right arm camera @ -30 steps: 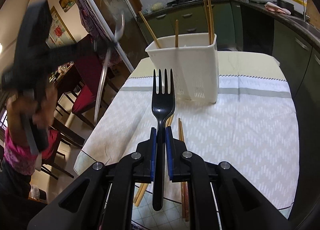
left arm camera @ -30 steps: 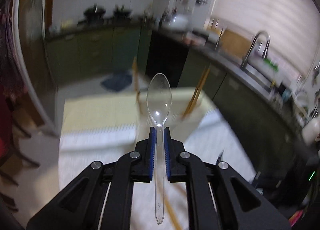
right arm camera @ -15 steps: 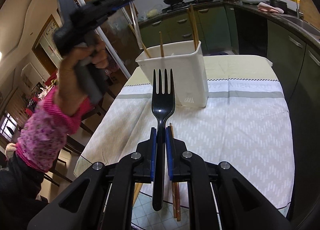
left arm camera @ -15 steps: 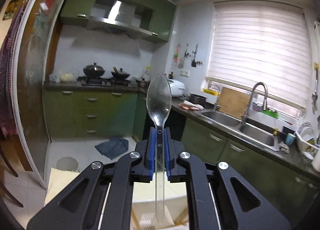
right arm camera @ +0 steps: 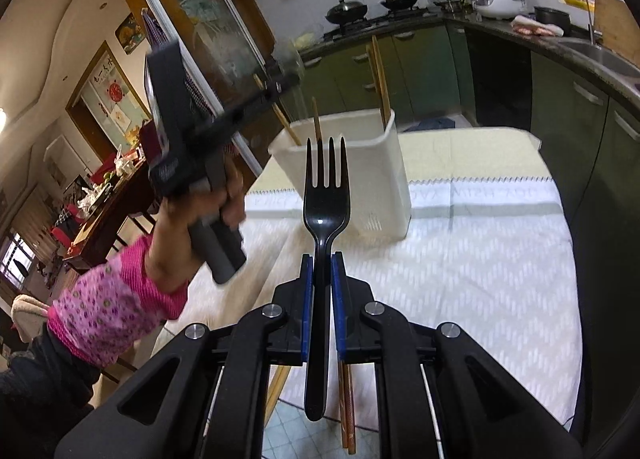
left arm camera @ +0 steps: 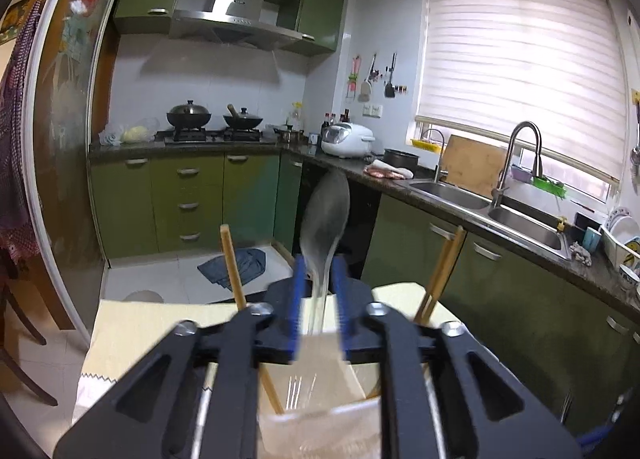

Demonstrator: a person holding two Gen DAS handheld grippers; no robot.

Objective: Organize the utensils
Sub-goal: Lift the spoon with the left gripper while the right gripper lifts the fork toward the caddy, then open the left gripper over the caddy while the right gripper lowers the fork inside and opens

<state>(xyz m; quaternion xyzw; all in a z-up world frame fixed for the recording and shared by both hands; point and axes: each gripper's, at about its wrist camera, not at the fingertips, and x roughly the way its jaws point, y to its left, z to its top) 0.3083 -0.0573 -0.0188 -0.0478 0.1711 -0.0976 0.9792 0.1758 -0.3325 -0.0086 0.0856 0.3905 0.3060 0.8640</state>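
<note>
Clear plastic spoon [left arm camera: 324,219] was the utensil in play: it sat blurred between the blue pads of the left gripper [left arm camera: 318,301], bowl up, handle pointing down into the white plastic utensil caddy [right arm camera: 348,175] directly below. The left jaws had just been opening, with visible gaps on both sides of the stem, so we read this as the release: held upright over the bin so it would drop in handle-first. Wooden chopsticks [left arm camera: 234,271] already stood in the caddy at 10 and 2 o'clock of the gripper.

Right gripper [right arm camera: 320,279] was clamped on the black plastic fork [right arm camera: 324,195], tines up, parked short of the caddy at 12 o'clock, probably queued for its turn. More chopsticks [right arm camera: 347,407] lay on the white patterned tablecloth [right arm camera: 460,259] at 6 o'clock.
</note>
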